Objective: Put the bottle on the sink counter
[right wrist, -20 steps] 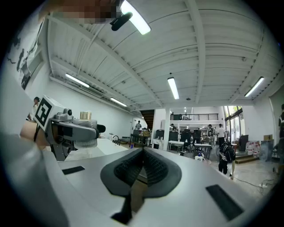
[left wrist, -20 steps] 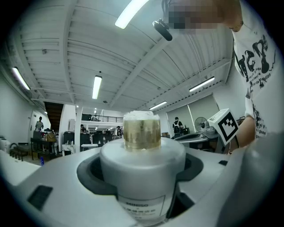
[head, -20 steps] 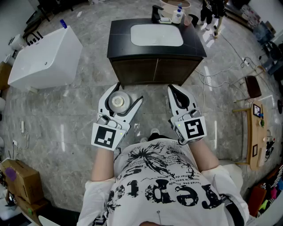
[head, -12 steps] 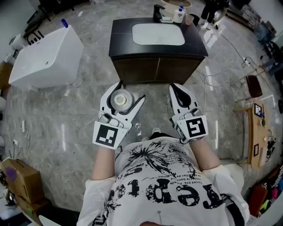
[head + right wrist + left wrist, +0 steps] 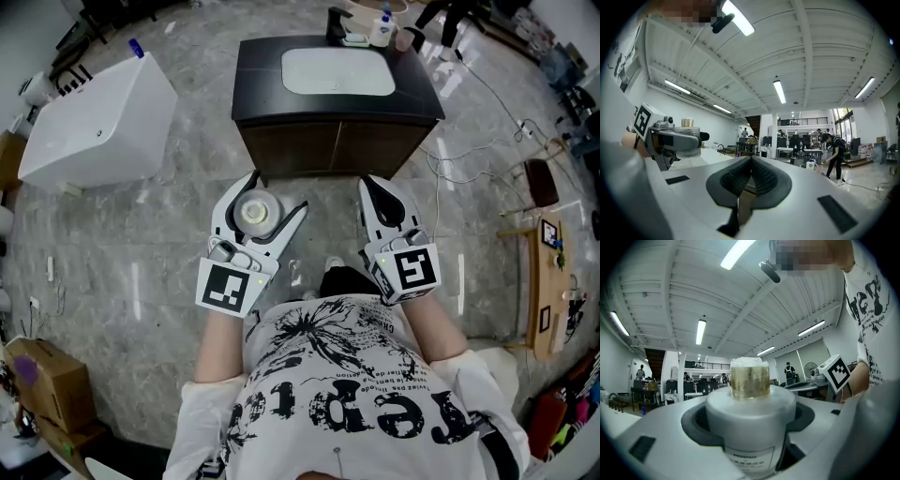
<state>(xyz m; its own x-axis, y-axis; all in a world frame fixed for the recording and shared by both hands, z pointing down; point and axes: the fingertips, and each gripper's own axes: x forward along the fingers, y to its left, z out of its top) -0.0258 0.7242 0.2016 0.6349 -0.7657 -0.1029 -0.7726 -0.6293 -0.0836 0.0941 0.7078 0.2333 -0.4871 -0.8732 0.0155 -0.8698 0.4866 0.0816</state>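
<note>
A white bottle (image 5: 251,214) with a gold cap stands upright between the jaws of my left gripper (image 5: 259,210), which is shut on it. In the left gripper view the bottle (image 5: 750,416) fills the middle, its gold cap (image 5: 749,379) pointing up, both pads pressed against its sides. My right gripper (image 5: 380,199) is shut with nothing in it; its dark pads (image 5: 751,177) meet in the right gripper view. The sink counter (image 5: 253,80), black with a white basin (image 5: 337,71), stands ahead on a dark cabinet.
A white bathtub (image 5: 94,122) sits at the left on the grey marble floor. Bottles and a faucet (image 5: 361,28) stand at the counter's back edge. A wooden side table (image 5: 539,281) and cables lie at the right. A cardboard box (image 5: 37,380) is at lower left.
Both grippers have kept their pose with the bottle still held. The view has shifted slightly, and the sink counter sits a little higher and to the right.
</note>
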